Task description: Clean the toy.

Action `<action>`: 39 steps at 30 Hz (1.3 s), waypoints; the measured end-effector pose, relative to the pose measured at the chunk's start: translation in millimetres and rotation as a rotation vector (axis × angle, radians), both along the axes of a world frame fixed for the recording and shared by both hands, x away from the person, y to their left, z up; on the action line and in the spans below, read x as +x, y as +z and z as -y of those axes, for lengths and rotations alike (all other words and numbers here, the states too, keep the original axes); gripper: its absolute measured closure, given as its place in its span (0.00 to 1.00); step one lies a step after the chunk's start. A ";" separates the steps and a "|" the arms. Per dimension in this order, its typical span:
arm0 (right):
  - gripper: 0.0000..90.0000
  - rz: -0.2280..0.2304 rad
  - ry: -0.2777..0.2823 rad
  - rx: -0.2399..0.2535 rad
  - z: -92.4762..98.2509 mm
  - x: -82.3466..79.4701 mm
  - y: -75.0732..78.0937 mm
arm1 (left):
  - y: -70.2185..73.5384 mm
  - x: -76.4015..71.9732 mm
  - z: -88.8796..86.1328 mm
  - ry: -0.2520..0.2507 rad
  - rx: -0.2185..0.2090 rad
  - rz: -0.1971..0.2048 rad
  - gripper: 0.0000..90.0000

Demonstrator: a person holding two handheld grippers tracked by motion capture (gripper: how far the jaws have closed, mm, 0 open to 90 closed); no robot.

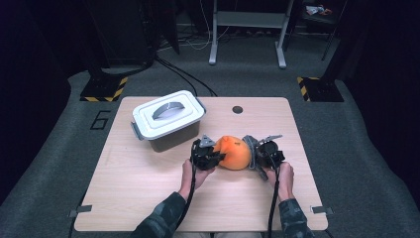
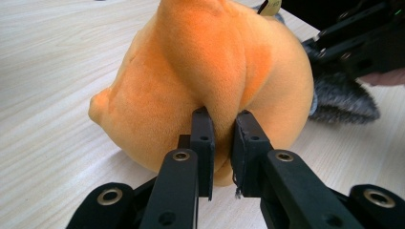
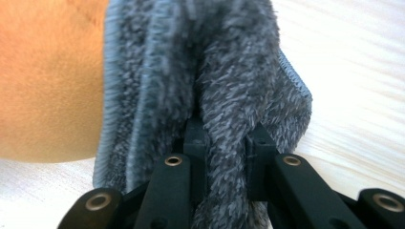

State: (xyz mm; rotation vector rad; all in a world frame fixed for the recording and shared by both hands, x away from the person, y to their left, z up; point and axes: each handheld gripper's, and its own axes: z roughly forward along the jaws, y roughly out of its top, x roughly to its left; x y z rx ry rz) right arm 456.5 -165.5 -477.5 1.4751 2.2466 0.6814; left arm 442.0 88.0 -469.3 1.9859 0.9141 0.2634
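Two tongs grip mid-table: left tongs (image 2: 223,125) pinch the orange plush toy (image 2: 210,71); right tongs (image 3: 228,136) clamp its grey furry part (image 3: 210,71).

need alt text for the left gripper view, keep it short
The left claw pinches a fold of an orange plush toy resting on a pale wooden table. At upper right, the other gripper sits against the toy's grey furry part.
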 end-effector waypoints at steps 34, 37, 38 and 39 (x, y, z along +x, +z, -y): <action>0.84 0.131 0.117 -0.061 -35.0 -14.5 50.7 | 2.7 1.7 2.2 -0.001 0.005 0.004 0.89; 0.84 0.111 0.098 -0.054 -25.3 -12.2 40.6 | 2.7 1.7 2.4 -0.007 0.005 0.007 0.89; 0.84 0.101 0.088 -0.053 -22.9 -11.7 37.7 | 2.5 1.6 2.6 -0.006 0.006 0.009 0.89; 0.84 0.095 0.083 -0.052 -20.7 -10.9 34.7 | 2.5 1.7 2.7 -0.006 0.005 0.009 0.89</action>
